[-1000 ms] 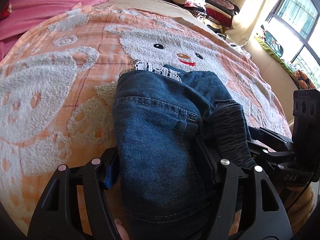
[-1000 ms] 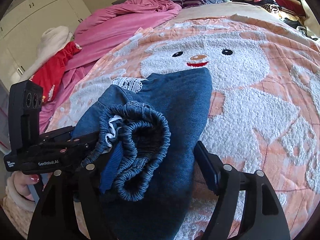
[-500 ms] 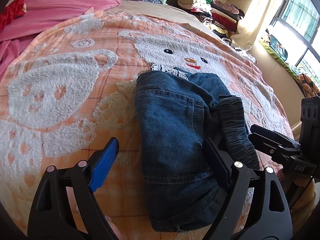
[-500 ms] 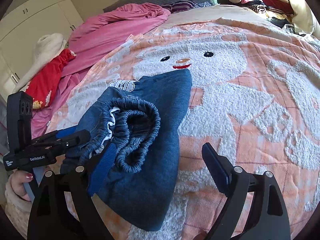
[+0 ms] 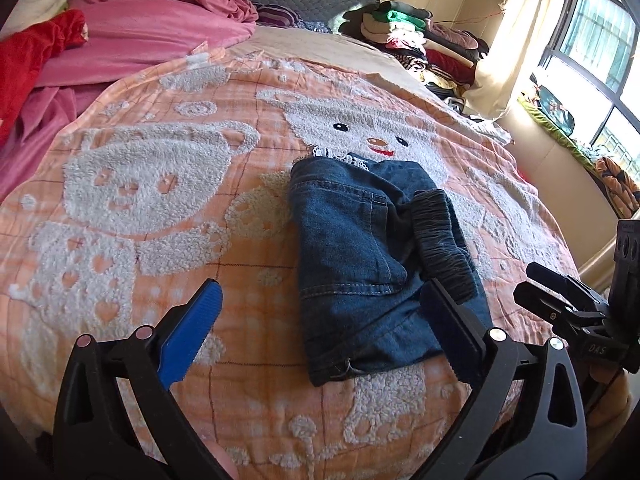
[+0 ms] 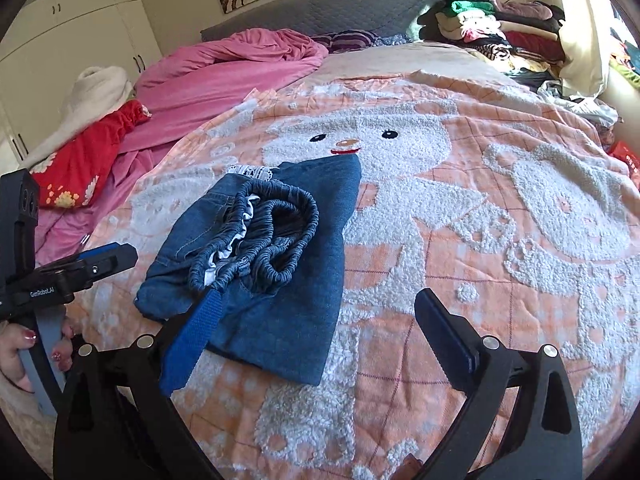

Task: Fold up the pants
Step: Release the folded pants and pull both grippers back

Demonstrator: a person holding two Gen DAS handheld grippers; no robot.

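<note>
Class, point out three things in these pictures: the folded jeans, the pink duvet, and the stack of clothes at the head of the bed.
Jeans [image 5: 344,256]: left wrist view, on the upper denim panel.
Pink duvet [image 6: 224,76]: right wrist view, on its rumpled middle.
Stack of clothes [image 6: 492,28]: right wrist view, on the middle of the pile.

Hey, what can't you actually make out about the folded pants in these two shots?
- Pants: underside hidden against the blanket, both views.
- Near corner: left wrist view, covered by the left claw's finger.
- Lace trim: mostly tucked under denim.
- White inner label: too small to read.
</note>
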